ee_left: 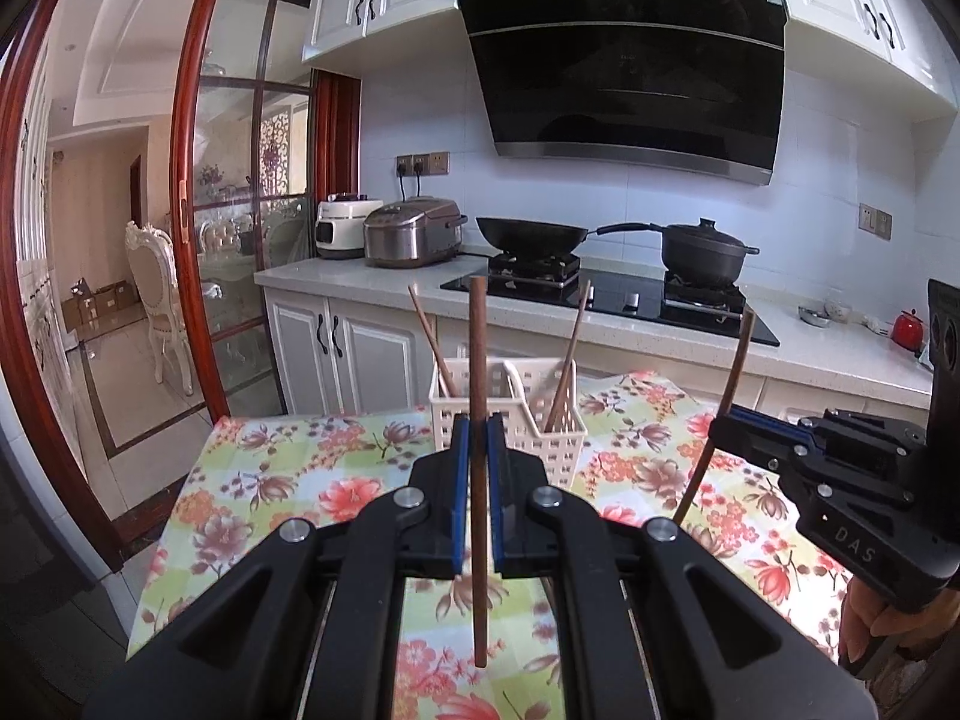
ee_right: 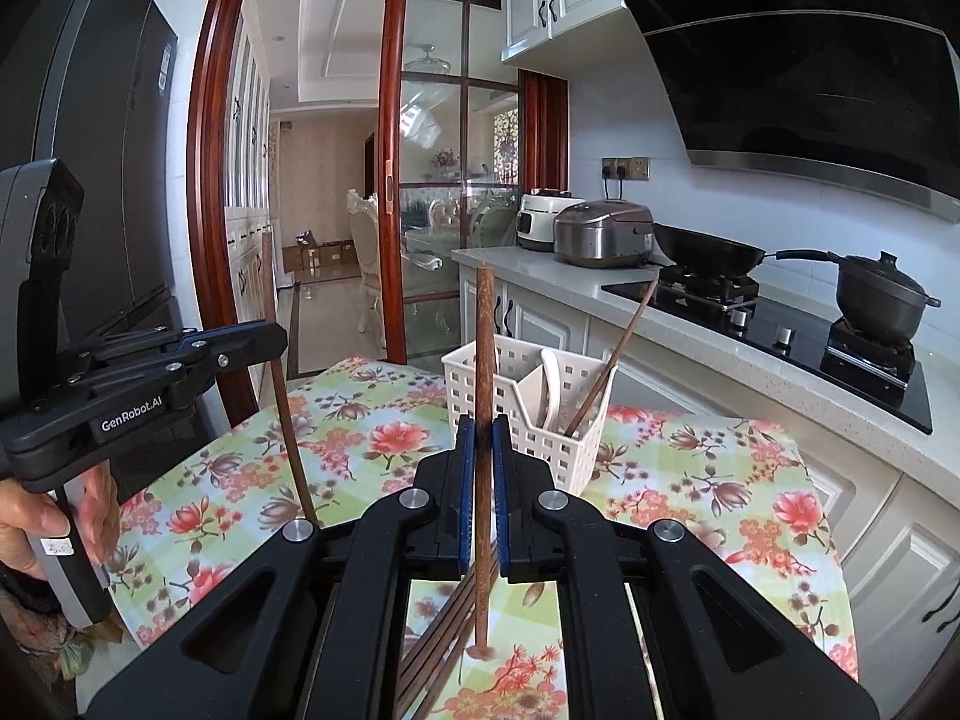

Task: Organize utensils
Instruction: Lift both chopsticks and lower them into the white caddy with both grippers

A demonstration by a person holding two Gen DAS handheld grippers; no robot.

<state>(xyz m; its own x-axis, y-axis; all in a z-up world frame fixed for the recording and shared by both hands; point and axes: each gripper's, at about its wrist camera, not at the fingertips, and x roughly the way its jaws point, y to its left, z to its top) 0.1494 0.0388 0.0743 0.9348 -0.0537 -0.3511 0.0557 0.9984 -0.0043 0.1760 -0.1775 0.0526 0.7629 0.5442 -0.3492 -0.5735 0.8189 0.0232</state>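
Both grippers sit closest to the lenses, each clamped on one brown wooden chopstick. Left gripper [ee_left: 478, 420] has its blue pads pinched tight on a chopstick [ee_left: 478, 360] that stands near upright, tip hanging just above the floral tablecloth [ee_left: 288, 480]. I hold it vertical so it can drop straight into a basket slot. Right gripper [ee_right: 482, 423] does the same with its own chopstick [ee_right: 483, 330], also upright, lower end close over the cloth. Under that gripper a bundle of loose chopsticks [ee_right: 444, 642] lies flat at the near edge of the table, waiting to be sorted.

White slotted utensil basket [ee_left: 540, 420] stands toward the far edge of the table, about mid-width, split by a divider. Two chopsticks [ee_left: 429, 336] already lean in it, one per side in the left view; a white spoon [ee_right: 549, 384] stands in the nearer compartment in the right view. Which compartment each stick sits in I cannot tell exactly.

My judgement: pick is done, both sticks are clear of the cloth, and next is carrying them over the basket rim. Risk: a stick pivoting in the narrow pinch and missing the slot.
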